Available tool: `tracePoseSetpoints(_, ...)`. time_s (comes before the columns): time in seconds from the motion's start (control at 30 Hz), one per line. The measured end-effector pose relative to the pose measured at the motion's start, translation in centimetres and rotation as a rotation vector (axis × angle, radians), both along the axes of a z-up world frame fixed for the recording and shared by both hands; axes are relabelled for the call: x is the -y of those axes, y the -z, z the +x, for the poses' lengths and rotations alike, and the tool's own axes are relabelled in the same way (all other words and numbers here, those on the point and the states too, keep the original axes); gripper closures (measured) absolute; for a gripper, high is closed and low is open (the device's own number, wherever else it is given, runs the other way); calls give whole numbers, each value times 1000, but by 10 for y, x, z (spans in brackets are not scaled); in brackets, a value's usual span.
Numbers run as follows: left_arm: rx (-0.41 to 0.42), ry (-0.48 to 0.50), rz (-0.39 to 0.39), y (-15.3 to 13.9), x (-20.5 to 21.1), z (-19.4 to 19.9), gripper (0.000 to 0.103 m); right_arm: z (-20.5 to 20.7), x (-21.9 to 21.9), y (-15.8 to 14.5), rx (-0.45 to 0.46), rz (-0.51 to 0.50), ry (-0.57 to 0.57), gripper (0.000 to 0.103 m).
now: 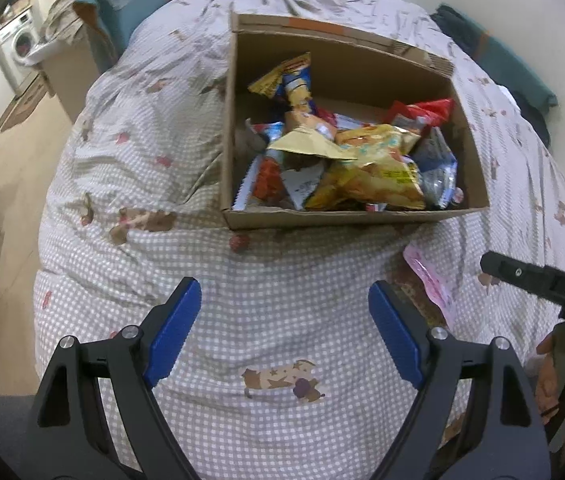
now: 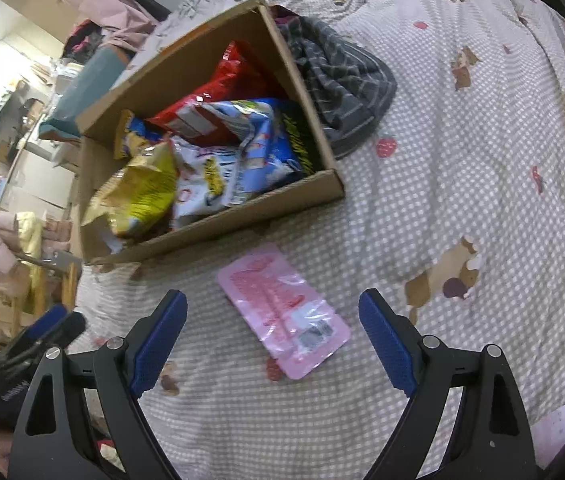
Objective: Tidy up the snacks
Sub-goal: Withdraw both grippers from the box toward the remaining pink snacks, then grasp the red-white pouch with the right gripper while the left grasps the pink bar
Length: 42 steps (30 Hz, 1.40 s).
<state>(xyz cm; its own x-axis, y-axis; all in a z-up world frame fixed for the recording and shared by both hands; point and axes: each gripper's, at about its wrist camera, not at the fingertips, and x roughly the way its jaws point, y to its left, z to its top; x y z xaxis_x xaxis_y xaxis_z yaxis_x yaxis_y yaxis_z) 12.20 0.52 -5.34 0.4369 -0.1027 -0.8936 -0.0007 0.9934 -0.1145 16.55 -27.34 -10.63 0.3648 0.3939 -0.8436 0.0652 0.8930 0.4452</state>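
Across both frames a bed [image 1: 210, 288] fills the view, covered in a grey-and-white checked quilt with printed dogs and strawberries, soft and rumpled. Upper left of the left wrist view: a washing machine [image 1: 18, 46], pale floor, cluttered furniture. Upper left of the right wrist view: shelves and clutter, blurred.

Centre-top of the left wrist view sits an open cardboard box [image 1: 346, 216], rectangular, plain brown corrugated walls, heaped with crinkly foil snack bags, a yellow chip bag [image 1: 374, 176] on top, red and blue packs around it. In the right wrist view the same box [image 2: 242, 216] sits upper left, a dark striped cloth [image 2: 342, 80] bunched against its right wall.

A flat pink snack packet [image 2: 282, 312], glossy plastic with a barcode patch, lies on the quilt below the box, apart from it, just ahead of the right gripper [image 2: 272, 334] and between its two finger lines, untouched. In the left wrist view the packet [image 1: 430, 280] lies right of the left gripper [image 1: 284, 318].

Both grippers: blue ribbed pads on black fingers, jaws spread wide, nothing between them. Right edge of the left wrist view shows the other gripper's black finger and a hand [image 1: 562, 372].
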Motion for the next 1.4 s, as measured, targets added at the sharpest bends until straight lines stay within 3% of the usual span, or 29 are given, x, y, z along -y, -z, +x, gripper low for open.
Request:
tracePoseSetpoints(0.3, -43, -27, -53, 4, -7, 6, 20, 22, -50, 44, -137, -162, -182, 13)
tracePoseSetpoints(0.5, -44, -23, -48, 3, -5, 7, 20, 26, -88, 64, -144, -396, -321, 15)
tracePoseSetpoints(0.53, -46, -26, -50, 4, -5, 8, 20, 25, -93, 66, -135, -425, -343, 18)
tracePoseSetpoints(0.67, -60, -37, -57, 7, -6, 9, 20, 23, -101, 68, -119, -498, -367, 46)
tracePoseSetpoints(0.77, -53, -35, -44, 6, -5, 8, 20, 21, -96, 59, -107, -428, -331, 70)
tracePoseSetpoints(0.87, -48, -34, -32, 7, -4, 7, 20, 23, -85, 53, -112, -331, -289, 77)
tracePoseSetpoints(1.03, -49, -39, -22, 8, -7, 6, 20, 25, -68, 48, -137, -153, -239, 80)
tracePoseSetpoints(1.13, -41, -47, -13, 7, -9, 7, 20, 22, -73, 48, -155, 59, -243, 85)
tracePoseSetpoints(1.23, -38, -55, -13, 5, -11, 7, 20, 14, -95, 47, -169, 188, -293, 85)
tracePoseSetpoints(1.3, -31, -58, -16, 3, -12, 7, 20, 11, -104, 47, -175, 226, -301, 85)
tracePoseSetpoints(1.4, -34, -61, 1, 6, -14, 7, 20, 14, -108, 49, -177, 185, -288, 85)
